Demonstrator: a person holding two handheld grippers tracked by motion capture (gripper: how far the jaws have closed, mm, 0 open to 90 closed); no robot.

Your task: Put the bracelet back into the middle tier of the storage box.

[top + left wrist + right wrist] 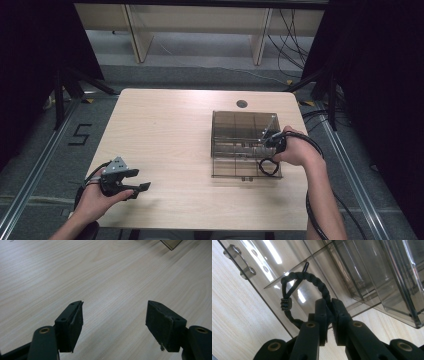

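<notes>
Here, black braided cord bracelet [312,282] pinched between jaws of right gripper [330,315], held just over smoky transparent plastic compartment box [235,131] at right of light wood worktop [170,125]. Left gripper [113,322] kept above bare worktop at near left, jaws spread, nothing held.

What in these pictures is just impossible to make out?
- Box contents: the tinted, glaring walls in the high view blur them.
- Bracelet: its lower part hides behind the right gripper in that gripper's view.
- Right gripper's jaws in the high view: too small, covered by the hand.
- Box in the left gripper view: cut off at the top edge.
</notes>
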